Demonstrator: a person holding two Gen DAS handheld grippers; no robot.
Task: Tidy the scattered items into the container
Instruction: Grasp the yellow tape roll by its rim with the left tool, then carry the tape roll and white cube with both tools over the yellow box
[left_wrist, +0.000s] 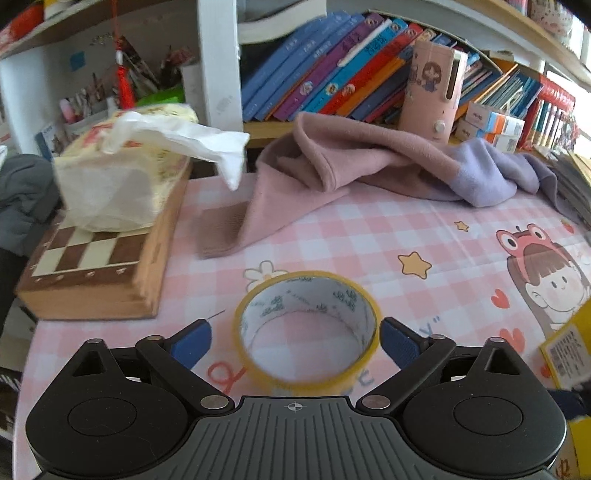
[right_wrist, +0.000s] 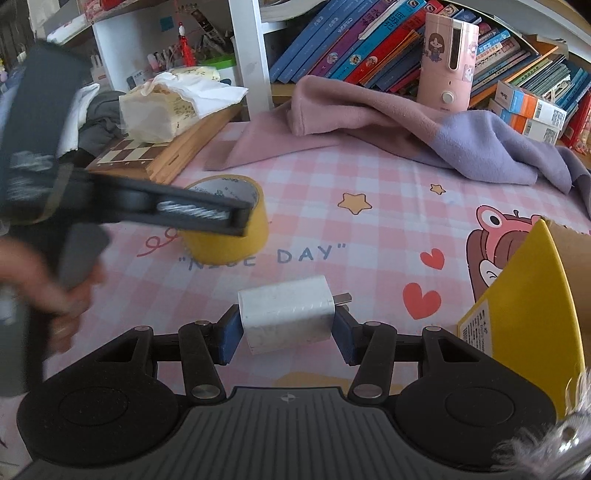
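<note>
A yellow tape roll (left_wrist: 308, 328) stands on the pink checked tablecloth (left_wrist: 406, 229) between the fingers of my left gripper (left_wrist: 295, 343), which is open around it; the right pad looks close to the roll, the left pad apart. The roll also shows in the right wrist view (right_wrist: 236, 236), partly behind the left gripper (right_wrist: 207, 214). My right gripper (right_wrist: 288, 332) is shut on a white charger plug (right_wrist: 284, 314), low over the cloth. The yellow cardboard box (right_wrist: 524, 314) stands open at the right; its corner also shows in the left wrist view (left_wrist: 569, 347).
A wooden chess box (left_wrist: 96, 269) with a tissue pack (left_wrist: 122, 173) on it sits at the left. A pink and lilac cloth (left_wrist: 369, 166) lies across the back. A pink dispenser (left_wrist: 432, 88) and rows of books (left_wrist: 332, 66) stand on the shelf behind.
</note>
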